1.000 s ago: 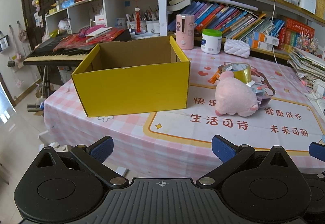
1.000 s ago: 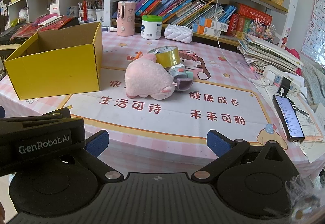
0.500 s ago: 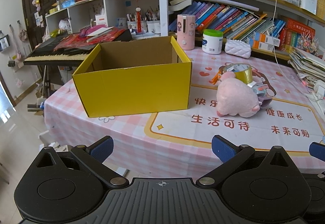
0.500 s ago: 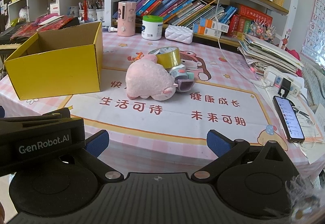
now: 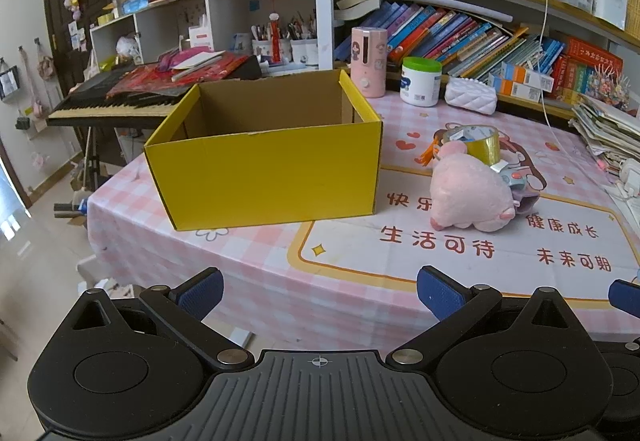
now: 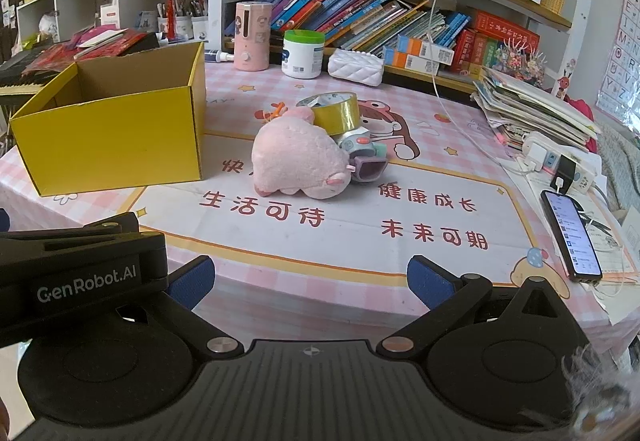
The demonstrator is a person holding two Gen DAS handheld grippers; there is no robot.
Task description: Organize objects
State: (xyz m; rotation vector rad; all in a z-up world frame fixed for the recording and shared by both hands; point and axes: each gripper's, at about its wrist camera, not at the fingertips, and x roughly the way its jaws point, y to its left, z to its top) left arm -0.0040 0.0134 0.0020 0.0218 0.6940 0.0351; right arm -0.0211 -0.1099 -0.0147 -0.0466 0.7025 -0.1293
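Both tools parked at the near table edge, nothing in hand: left gripper point(image 5: 318, 291) and right gripper point(image 6: 310, 279) both spread wide with bare blue pads

Targets sit mid-table in one clump: pink plush point(image 6: 300, 159) in front, gold tape roll point(image 6: 334, 113) leaning behind it, small grey-teal toy point(image 6: 364, 157) tucked against its right side. Yellow box point(image 5: 264, 169) stands just left of the clump, top open, looks empty from what we see of the inside

Our read: first pick not started. We'd take the plush first with the right gripper, since it blocks the other two. Come in from above, pinch across the body's narrow width, lift straight up before swinging left so the box wall is cleared. Plush is soft, so close deep, not on the fuzz

Watch-outs:
- tape roll touches the plush and may roll once that support goes
- small toy may get dragged along
- phone point(image 6: 570, 235) and its charging cable to the right, paper stack point(image 6: 532, 107) behind; keep the elbow off them
- pink bottle point(image 5: 368, 61) and white jar point(image 5: 420, 81) behind the box, clear of the path
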